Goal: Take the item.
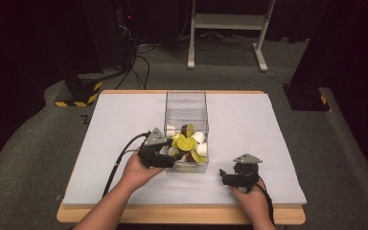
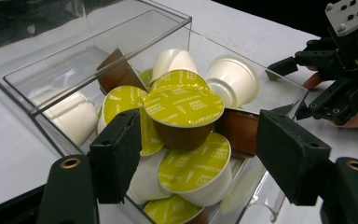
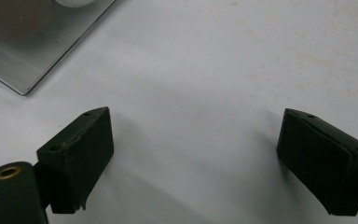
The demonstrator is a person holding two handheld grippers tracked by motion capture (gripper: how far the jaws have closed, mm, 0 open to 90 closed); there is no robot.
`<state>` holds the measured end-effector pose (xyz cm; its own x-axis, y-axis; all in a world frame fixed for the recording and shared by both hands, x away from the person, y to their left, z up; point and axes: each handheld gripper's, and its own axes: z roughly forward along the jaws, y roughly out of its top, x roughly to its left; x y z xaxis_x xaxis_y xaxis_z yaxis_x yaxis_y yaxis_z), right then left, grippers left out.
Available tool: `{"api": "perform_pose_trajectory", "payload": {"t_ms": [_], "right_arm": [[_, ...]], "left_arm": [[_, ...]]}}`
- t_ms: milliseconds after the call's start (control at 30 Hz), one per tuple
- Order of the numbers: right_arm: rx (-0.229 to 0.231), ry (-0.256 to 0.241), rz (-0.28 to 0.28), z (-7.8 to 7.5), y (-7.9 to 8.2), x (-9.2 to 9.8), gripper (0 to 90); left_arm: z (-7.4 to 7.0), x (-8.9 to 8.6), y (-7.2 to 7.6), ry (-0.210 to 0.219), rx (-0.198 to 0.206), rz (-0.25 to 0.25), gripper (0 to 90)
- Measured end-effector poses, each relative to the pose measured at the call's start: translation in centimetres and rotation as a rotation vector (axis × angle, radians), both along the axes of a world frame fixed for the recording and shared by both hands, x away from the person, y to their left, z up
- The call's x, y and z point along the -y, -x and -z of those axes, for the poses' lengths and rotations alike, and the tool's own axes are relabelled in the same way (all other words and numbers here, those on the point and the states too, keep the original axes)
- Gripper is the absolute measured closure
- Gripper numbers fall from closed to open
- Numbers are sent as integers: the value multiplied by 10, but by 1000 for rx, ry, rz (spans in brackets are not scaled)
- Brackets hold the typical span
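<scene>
A clear plastic box stands mid-table, its near half heaped with coffee capsules with yellow-green lids, white bodies and brown bodies. My left gripper is open at the box's near left corner, jaws reaching over the pile. In the left gripper view, a brown capsule with a yellow cappuccino lid sits between the open jaws of the left gripper, untouched by either. My right gripper rests open on the white table to the box's right; the right gripper has bare table between its jaws.
The white tabletop has free room left and right of the box. The box's corner lies up-left of the right gripper. Beyond the table are a white stand, cables and dark equipment on grey carpet.
</scene>
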<state>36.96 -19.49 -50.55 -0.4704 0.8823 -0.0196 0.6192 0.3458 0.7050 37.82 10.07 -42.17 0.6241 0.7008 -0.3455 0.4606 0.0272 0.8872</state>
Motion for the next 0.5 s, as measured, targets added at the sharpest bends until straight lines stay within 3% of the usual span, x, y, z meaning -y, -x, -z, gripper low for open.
{"api": "perform_pose_trajectory", "payload": {"t_ms": [500], "right_arm": [[0, -1, -1, 0, 0, 0, 108]], "left_arm": [[4, 13, -15, -47, -28, -4, 292]]}}
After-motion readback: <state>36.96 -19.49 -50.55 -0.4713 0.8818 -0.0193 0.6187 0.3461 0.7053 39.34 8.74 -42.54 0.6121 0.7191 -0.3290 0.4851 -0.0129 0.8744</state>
